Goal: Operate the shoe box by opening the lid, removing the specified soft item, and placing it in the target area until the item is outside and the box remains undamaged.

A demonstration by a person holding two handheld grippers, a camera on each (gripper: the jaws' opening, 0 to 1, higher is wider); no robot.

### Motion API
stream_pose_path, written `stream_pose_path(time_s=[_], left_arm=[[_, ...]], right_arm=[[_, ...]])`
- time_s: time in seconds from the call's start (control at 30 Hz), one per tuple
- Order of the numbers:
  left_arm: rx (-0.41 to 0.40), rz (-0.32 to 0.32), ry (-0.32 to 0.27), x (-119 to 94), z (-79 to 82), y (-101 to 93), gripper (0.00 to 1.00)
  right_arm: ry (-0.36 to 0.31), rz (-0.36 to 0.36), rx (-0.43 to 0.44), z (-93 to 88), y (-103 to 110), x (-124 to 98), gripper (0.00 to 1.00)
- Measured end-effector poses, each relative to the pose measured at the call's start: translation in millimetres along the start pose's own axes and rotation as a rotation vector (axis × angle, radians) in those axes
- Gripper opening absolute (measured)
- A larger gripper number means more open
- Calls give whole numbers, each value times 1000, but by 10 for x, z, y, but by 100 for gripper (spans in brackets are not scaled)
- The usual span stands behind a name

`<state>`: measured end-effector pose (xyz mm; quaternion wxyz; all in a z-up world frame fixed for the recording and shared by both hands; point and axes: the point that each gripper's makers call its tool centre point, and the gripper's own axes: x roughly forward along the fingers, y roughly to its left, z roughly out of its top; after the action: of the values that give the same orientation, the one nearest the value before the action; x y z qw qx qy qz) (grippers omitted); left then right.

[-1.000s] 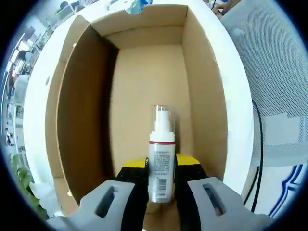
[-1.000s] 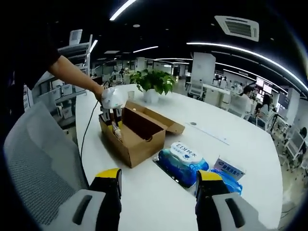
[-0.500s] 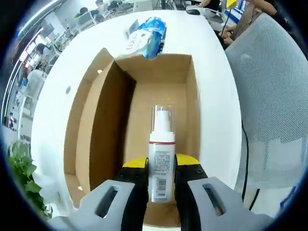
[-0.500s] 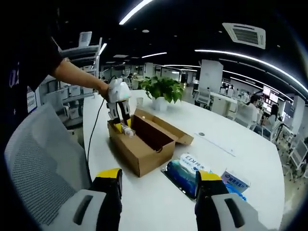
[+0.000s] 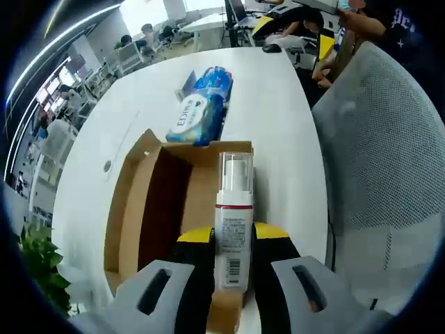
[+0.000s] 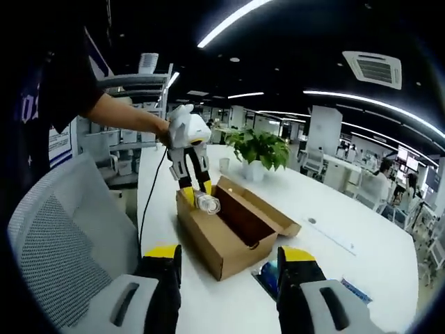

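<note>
My left gripper (image 5: 233, 261) is shut on a white pump bottle (image 5: 233, 226) with a clear cap and a red band, held above the open brown shoe box (image 5: 149, 209). From the right gripper view, the left gripper (image 6: 195, 189) hangs over the near end of the box (image 6: 233, 233), the bottle (image 6: 206, 202) lifted above its rim. The box lid (image 6: 268, 209) is folded back on the far side. My right gripper (image 6: 224, 278) stands open, well short of the box, with nothing between its fingers.
The box rests on a white table (image 5: 278, 104). A blue wet-wipes pack (image 5: 201, 111) lies just beyond the box. A grey mesh chair (image 5: 389, 160) stands beside the table. A potted plant (image 6: 261, 146) is at the table's far end.
My left gripper has risen with the bottle, from inside the box to above its rim. The right gripper view has shifted closer toward the box.
</note>
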<state>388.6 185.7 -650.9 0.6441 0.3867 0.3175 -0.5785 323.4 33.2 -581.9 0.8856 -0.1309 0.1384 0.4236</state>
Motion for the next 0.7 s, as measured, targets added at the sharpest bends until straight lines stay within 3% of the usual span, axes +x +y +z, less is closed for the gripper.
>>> stream_pose_path(time_s=[0.3,0.7], left_arm=[[11,-9,-89,-63,329,-229,17],[33,6,-184,-161,642,-416,18]], right_arm=[[-40,54,-61,185,214,103,46],[-56,129,-121,348,405,248,39]])
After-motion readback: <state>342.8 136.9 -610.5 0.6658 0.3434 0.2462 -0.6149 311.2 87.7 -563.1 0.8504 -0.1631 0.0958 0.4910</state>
